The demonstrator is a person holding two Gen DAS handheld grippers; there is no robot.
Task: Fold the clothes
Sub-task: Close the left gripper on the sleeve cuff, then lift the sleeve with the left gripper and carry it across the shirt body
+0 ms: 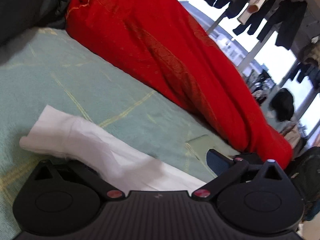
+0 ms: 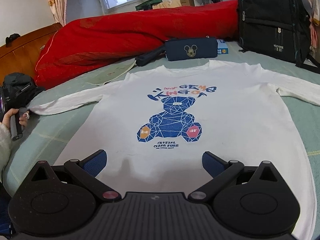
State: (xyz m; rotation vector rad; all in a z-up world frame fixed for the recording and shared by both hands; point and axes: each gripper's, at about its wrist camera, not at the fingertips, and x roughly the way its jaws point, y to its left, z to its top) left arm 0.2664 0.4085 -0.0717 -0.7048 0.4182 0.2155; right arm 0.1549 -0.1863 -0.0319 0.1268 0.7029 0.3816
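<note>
Shirt (image 2: 180, 108): white, spread flat, print up, on the bed (image 2: 308, 120), sleeves out to both sides. Right gripper (image 2: 153, 161): jaws wide apart over the hem, holding nothing. Left gripper (image 1: 128, 172): at the left sleeve (image 1: 84, 138); jaw state unclear. Any fold wants the cloth kept taut and smooth. Beyond: pouch (image 2: 191, 49), red quilt (image 2: 120, 34), backpack (image 2: 270, 20).
</note>
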